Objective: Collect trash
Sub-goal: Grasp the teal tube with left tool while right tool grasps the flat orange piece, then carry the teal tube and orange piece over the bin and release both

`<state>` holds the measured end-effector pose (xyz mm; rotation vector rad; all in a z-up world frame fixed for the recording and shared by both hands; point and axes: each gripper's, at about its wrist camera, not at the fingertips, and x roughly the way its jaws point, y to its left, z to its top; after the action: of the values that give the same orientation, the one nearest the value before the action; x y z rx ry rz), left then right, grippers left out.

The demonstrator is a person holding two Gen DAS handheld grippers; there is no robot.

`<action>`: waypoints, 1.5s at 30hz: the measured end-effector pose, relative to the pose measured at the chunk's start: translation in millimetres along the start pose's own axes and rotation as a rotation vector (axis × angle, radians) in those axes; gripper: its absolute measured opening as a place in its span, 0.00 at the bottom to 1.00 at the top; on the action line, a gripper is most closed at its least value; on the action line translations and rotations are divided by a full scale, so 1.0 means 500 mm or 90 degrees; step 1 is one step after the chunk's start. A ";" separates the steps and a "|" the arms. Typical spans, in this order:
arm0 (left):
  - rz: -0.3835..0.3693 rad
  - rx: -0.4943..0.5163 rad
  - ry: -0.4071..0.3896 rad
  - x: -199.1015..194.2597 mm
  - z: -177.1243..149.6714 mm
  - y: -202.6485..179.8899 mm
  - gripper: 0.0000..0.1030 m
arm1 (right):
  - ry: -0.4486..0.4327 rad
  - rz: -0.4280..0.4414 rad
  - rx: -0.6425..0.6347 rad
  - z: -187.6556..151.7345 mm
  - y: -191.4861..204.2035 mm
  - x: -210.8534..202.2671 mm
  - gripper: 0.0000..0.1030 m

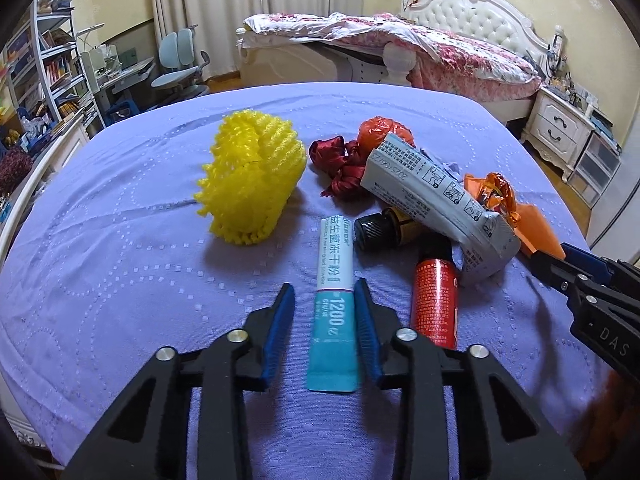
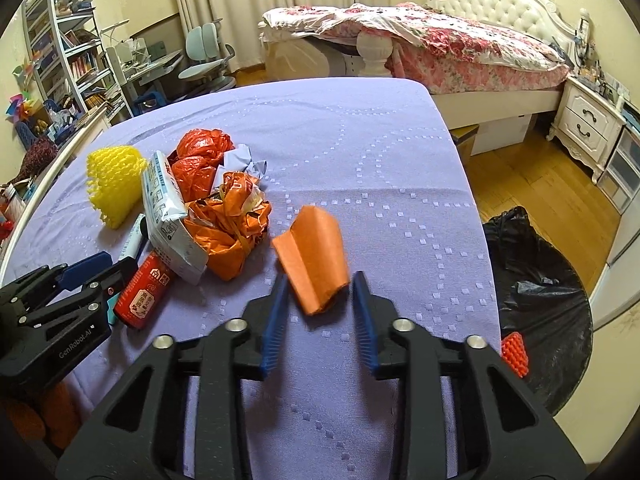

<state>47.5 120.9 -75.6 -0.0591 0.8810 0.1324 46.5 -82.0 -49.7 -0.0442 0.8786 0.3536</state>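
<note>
Trash lies on a purple-covered table (image 1: 120, 280). My left gripper (image 1: 324, 292) is open, its fingers on either side of a teal-and-white tube (image 1: 334, 304) lying flat. Beyond it are a yellow foam net (image 1: 250, 176), a red can (image 1: 434, 304), a dark small bottle (image 1: 384, 228), a grey-white carton (image 1: 436, 196), a red ribbon (image 1: 340, 160) and orange wrappers (image 1: 496, 196). My right gripper (image 2: 320, 284) is open around the near end of a folded orange paper (image 2: 314, 256). The left gripper (image 2: 80, 276) shows at the left of the right wrist view.
A black trash bag (image 2: 536, 292) stands open on the floor right of the table, an orange foam piece (image 2: 514, 354) at its rim. A bed (image 2: 460, 48), a nightstand (image 2: 584, 128), a desk chair (image 2: 208, 60) and bookshelves (image 2: 72, 52) lie beyond.
</note>
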 end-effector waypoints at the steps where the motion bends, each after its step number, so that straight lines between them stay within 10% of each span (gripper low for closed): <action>1: -0.005 -0.002 -0.001 0.000 -0.001 0.002 0.22 | -0.002 -0.002 0.002 0.002 -0.001 0.000 0.44; 27: -0.069 -0.028 -0.073 -0.091 -0.002 -0.011 0.18 | -0.031 0.002 0.011 -0.013 -0.023 -0.053 0.28; 45: -0.202 0.105 -0.116 -0.111 0.047 -0.283 0.18 | -0.107 -0.120 0.126 -0.058 -0.241 -0.183 0.28</action>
<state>50.4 -21.8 -18.0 -0.0325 0.6886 -0.2287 10.0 -226.7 -11.4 0.0849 0.7321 0.0914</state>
